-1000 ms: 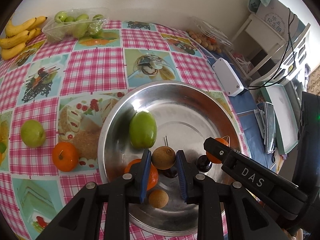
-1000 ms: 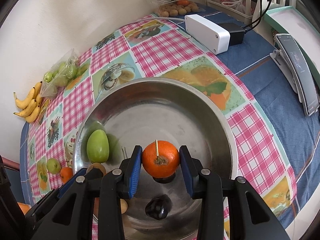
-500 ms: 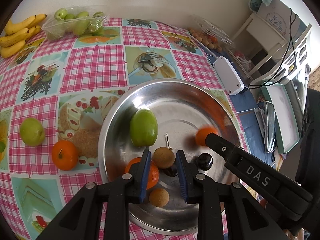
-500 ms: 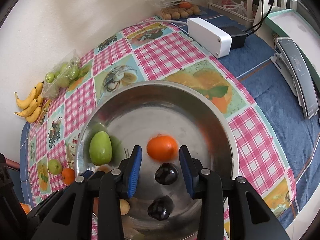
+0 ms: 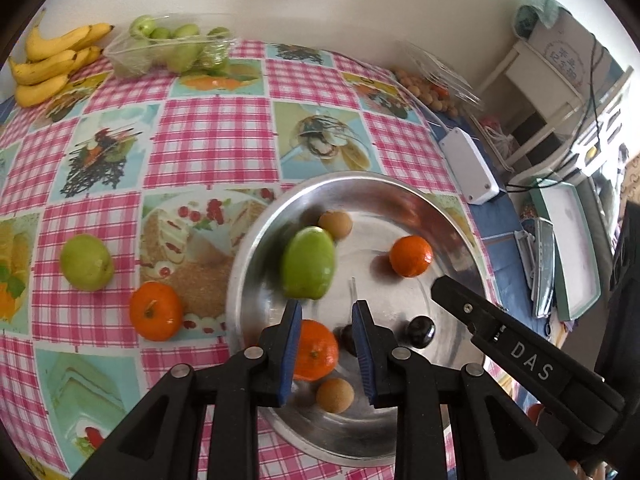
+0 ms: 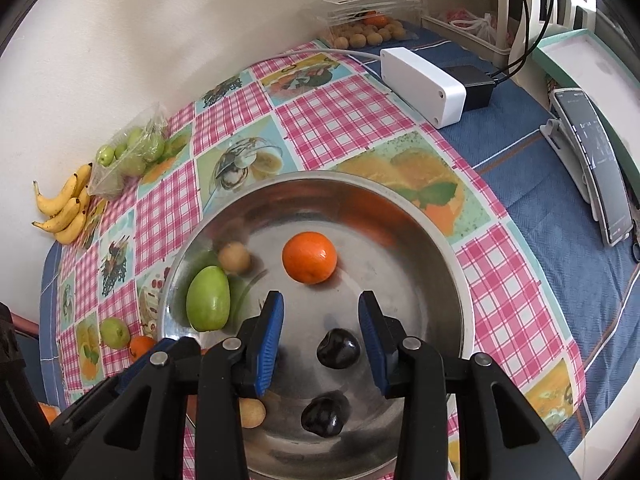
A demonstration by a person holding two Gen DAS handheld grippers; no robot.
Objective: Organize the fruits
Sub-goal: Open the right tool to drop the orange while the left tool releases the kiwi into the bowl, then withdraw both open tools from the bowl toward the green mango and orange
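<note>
Currently both grippers are spread and empty above the steel bowl (image 6: pixel 452 276): right gripper (image 6: pixel 320 328), left gripper (image 5: pixel 326 336). Right wrist view has an orange (image 6: pixel 309 257) loose in the bowl at 12 o'clock from the fingertips, green mango (image 6: pixel 208 299) at 9, dark plum (image 6: pixel 338 348) between the jaws. Outside the bowl on the tabletop (image 5: pixel 208 144), another orange (image 5: pixel 155 311) and a green fruit (image 5: pixel 86 262) sit at 9 o'clock.
</note>
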